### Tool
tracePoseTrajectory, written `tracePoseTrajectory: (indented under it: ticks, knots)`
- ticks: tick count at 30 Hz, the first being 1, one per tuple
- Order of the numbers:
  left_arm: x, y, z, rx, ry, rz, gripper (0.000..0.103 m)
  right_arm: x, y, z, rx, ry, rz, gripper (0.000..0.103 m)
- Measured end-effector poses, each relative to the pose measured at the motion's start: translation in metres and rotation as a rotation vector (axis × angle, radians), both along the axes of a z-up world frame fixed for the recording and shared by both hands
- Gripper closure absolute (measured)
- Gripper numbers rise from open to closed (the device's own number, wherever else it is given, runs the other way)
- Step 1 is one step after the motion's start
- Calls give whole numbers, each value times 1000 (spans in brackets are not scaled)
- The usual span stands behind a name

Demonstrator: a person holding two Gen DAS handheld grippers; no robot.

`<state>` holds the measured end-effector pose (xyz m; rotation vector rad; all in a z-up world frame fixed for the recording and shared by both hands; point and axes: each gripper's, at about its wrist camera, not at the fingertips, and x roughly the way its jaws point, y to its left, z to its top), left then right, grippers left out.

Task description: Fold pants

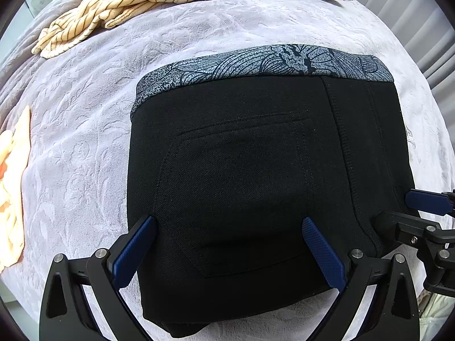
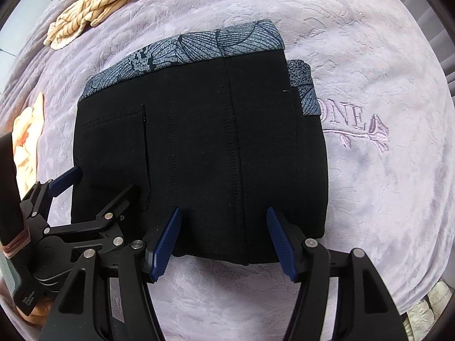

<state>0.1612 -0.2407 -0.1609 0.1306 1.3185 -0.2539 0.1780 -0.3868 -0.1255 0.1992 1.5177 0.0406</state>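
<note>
On the lilac blanket (image 1: pixel 85 108), a cream striped garment (image 1: pixel 119 2) lies far left, the left gripper (image 1: pixel 227 227) spreads wide and empty over the folded black pants (image 1: pixel 241 156) at centre, and the right gripper (image 2: pixel 223 216) stands half-open beside it, gripping nothing.

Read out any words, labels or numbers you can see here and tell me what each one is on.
"ONE": embroidered letters on the lilac blanket, above a stitched sprig; the folded black pants hide whatever comes before.
Small white print on the left claw body, lower left of right wrist view: too small to read.
</note>
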Motion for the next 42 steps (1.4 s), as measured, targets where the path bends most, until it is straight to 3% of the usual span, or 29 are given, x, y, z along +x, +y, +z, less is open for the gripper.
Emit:
tracePoseTrajectory:
  ticks: [14,17,30,38,42]
  knots:
    - [9,1,2,-9,46,-13,1,-11,-43,17,164,-63,-44,36]
    - [11,0,4,-3,46,-11,1,-15,-61,19,188,-77,-63,29]
    - [20,-7,1,8,67,-7,0,-28,-113,-2,254,-71,-170,27]
    - [34,24,30,-126,46,-10,0,-27,-117,-8,294,-83,-173,27]
    - [57,52,26,-170,82,7,0,-23,-125,-15,335,-77,-167,27]
